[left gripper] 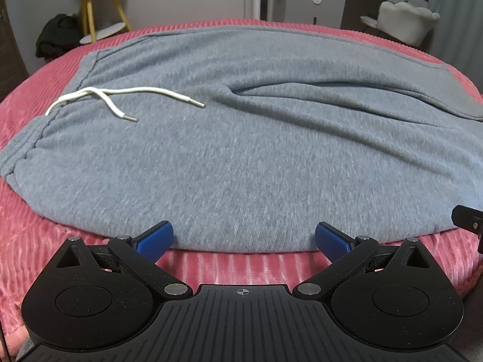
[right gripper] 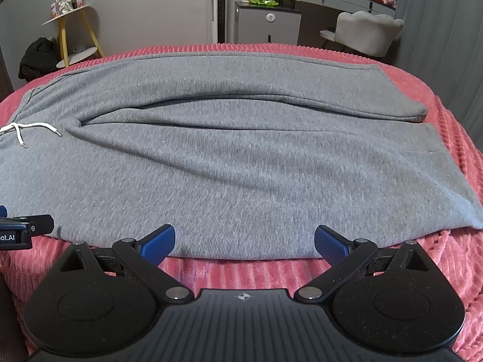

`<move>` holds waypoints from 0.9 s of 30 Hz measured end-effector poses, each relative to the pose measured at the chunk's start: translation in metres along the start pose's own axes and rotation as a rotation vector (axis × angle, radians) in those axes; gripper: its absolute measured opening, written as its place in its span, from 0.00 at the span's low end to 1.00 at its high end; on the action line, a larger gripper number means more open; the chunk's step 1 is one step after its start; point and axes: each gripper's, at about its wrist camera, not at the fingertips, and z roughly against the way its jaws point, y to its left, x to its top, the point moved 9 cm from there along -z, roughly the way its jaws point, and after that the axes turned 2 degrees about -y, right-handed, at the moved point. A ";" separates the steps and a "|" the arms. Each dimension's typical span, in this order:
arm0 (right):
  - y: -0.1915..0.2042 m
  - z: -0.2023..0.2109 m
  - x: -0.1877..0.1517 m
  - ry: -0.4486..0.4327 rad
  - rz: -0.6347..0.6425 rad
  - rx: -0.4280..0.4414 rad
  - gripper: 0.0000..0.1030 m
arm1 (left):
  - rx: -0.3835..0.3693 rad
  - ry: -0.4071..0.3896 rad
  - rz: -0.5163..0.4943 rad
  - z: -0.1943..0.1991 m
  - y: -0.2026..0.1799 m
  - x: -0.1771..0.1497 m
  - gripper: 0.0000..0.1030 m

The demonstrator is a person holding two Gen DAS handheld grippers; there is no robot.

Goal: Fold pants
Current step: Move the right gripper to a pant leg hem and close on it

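Grey sweatpants (left gripper: 241, 138) lie flat across a pink ribbed bedspread (left gripper: 232, 264), waistband to the left with a white drawstring (left gripper: 120, 99) on top. In the right wrist view the pants (right gripper: 241, 166) show both legs running to the right, the far leg lying partly over the near one. My left gripper (left gripper: 244, 239) is open at the near edge of the pants, close to the waist end. My right gripper (right gripper: 244, 241) is open too, at the near edge further along the leg. Nothing is between either pair of blue fingers.
Beyond the bed stand a yellow-legged side table (right gripper: 71, 30) with a black bag (right gripper: 37, 57) beside it, a grey cabinet (right gripper: 267, 25), and a pale chair (right gripper: 366, 31) at a dresser. The left gripper's body (right gripper: 18, 230) shows at the right wrist view's left edge.
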 end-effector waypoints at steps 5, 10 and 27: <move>0.000 -0.001 0.000 0.004 -0.004 0.004 0.96 | -0.003 0.005 0.003 -0.001 0.000 0.000 1.00; -0.001 -0.002 0.000 0.013 -0.045 0.062 0.96 | -0.007 0.005 0.010 -0.001 0.001 0.000 1.00; -0.111 -0.090 0.029 0.132 -0.541 0.045 0.96 | 0.299 -0.120 0.161 -0.041 0.066 0.089 1.00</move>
